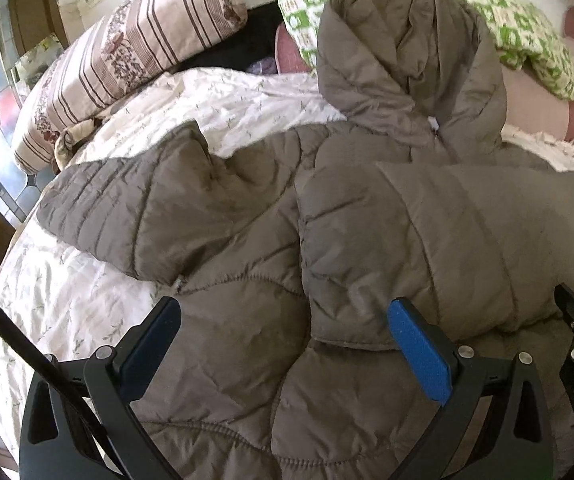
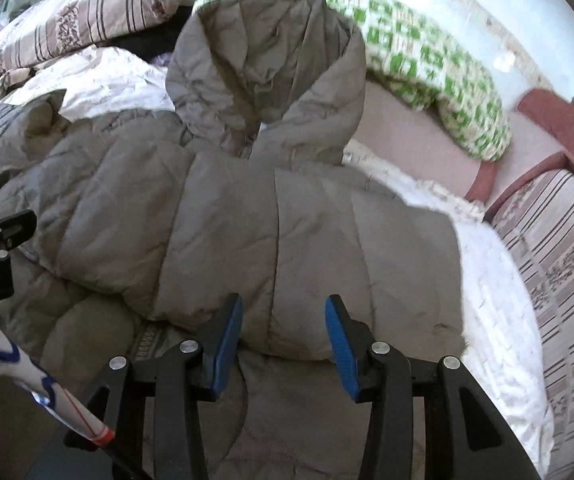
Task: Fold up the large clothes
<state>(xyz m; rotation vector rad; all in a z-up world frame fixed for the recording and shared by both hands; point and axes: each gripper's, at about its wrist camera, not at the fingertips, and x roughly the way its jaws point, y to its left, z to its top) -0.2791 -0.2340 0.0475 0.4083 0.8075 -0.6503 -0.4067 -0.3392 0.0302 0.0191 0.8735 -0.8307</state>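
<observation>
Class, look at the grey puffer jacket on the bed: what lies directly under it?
The grey puffer jacket lies on a white floral bedspread, which shows along its left and right edges. Whatever is beneath the jacket's middle is covered and cannot be seen.

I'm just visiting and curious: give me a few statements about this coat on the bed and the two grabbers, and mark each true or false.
1. The grey-brown puffer coat lies on a white bedspread. True.
2. The coat has no hood. False: its hood lies spread at the top.
3. The right gripper is clamped on the coat. False: its blue pads stand apart, with nothing pinched.
4. The left gripper is open above the coat. True.
5. A green-and-white patterned cloth lies beyond the hood. True.
</observation>
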